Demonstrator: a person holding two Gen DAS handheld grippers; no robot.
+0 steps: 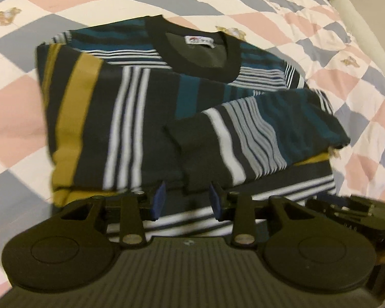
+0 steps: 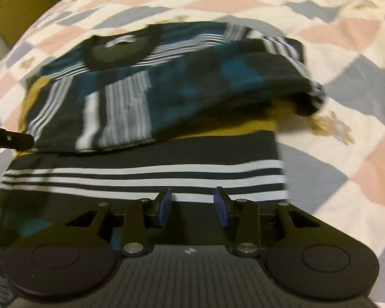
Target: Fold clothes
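Observation:
A striped sweater [image 1: 146, 118] in black, teal, mustard and white lies on the bed, both sleeves folded across its chest, collar and label at the far end. My left gripper [image 1: 187, 200] is open just above the sweater's lower part, near the cuff of a folded sleeve [image 1: 243, 138], with nothing between its blue pads. In the right wrist view the same sweater [image 2: 166, 89] fills the middle. My right gripper [image 2: 192, 208] hovers open over its white-striped hem area [image 2: 141, 174]. The other gripper's black tip [image 2: 10, 137] pokes in at the left edge.
The sweater rests on a quilt [image 1: 308, 25] with pink, grey-blue and white diamonds and small bear prints. The bed's pale edge [image 1: 367, 25] runs at the far right in the left wrist view. A brown box [image 2: 15, 2] stands beyond the bed.

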